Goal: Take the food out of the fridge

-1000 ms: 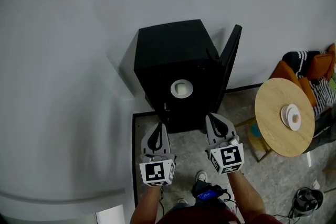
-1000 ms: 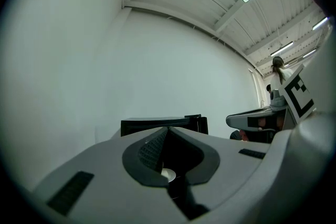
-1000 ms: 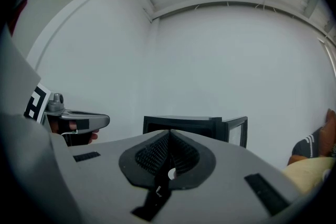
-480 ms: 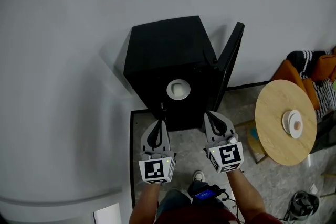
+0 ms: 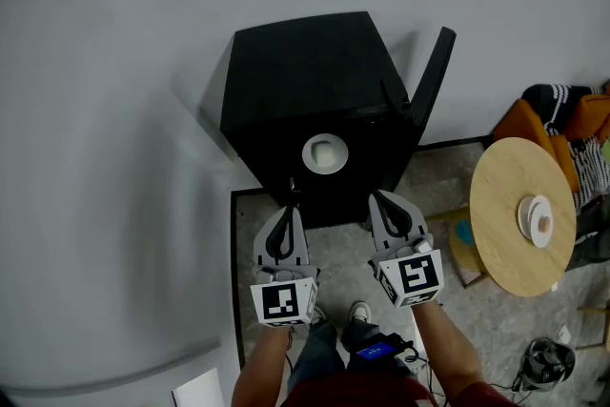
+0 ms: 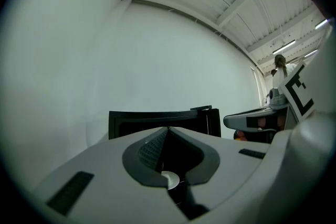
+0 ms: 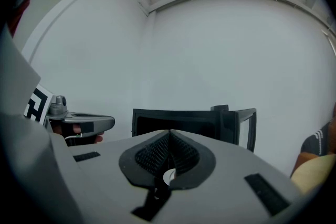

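A black mini fridge (image 5: 305,71) stands against the white wall, its door (image 5: 431,81) swung open to the right. Inside it sits a white dish (image 5: 325,153) with pale food on it. My left gripper (image 5: 289,207) and right gripper (image 5: 379,201) are held side by side just in front of the fridge opening, pointing level at it. Both are shut and hold nothing. In the left gripper view the shut tips (image 6: 168,129) line up with the fridge (image 6: 136,120). The right gripper view shows the same, with the tips (image 7: 169,132) below the fridge (image 7: 173,120) and its open door (image 7: 247,126).
A round wooden table (image 5: 505,205) stands to the right with a small plate of food (image 5: 538,222) on it. Behind it is an orange seat with striped cushions (image 5: 562,119). A dark-edged mat (image 5: 236,281) lies on the stone floor before the fridge.
Both grippers have moved forward toward the fridge opening, and the fridge now looks closer and larger. The jaws stayed shut.
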The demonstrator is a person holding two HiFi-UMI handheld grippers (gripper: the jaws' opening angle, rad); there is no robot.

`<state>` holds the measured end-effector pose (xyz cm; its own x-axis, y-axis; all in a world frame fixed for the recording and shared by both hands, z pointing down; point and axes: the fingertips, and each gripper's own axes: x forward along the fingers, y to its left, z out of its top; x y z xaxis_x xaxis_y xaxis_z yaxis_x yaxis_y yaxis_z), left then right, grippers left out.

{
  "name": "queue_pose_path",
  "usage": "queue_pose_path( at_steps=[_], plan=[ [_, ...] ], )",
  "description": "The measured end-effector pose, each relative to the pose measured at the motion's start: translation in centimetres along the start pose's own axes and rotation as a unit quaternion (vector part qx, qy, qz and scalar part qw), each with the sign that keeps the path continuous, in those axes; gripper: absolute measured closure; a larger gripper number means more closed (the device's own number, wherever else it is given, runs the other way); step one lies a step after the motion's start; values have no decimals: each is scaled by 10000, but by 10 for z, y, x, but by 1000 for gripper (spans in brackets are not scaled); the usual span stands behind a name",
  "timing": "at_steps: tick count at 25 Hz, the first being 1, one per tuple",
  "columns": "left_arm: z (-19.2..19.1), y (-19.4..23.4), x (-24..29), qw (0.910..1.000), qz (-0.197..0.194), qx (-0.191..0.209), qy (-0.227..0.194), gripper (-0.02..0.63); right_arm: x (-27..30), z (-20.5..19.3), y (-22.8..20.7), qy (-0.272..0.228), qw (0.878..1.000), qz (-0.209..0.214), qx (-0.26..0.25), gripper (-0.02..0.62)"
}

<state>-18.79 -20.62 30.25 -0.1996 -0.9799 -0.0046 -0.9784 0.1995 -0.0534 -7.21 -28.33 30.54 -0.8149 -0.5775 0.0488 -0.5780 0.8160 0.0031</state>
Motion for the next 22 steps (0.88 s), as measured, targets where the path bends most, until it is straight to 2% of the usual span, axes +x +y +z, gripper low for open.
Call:
queue_pose_path(
  at_steps=[10,20,22],
  plan=[
    [-19,18,11,9998,-167,-92,47,592,22,-19,15,199,9997,-116,-49,574],
    [-59,30,22,9995,-219,-220,81,592,46,-65,25,463,9989,-35,-69,574],
    [-67,33,27,9992,-165,-365,29,592,53,-77,25,480,9988,-34,-74,574]
  ],
)
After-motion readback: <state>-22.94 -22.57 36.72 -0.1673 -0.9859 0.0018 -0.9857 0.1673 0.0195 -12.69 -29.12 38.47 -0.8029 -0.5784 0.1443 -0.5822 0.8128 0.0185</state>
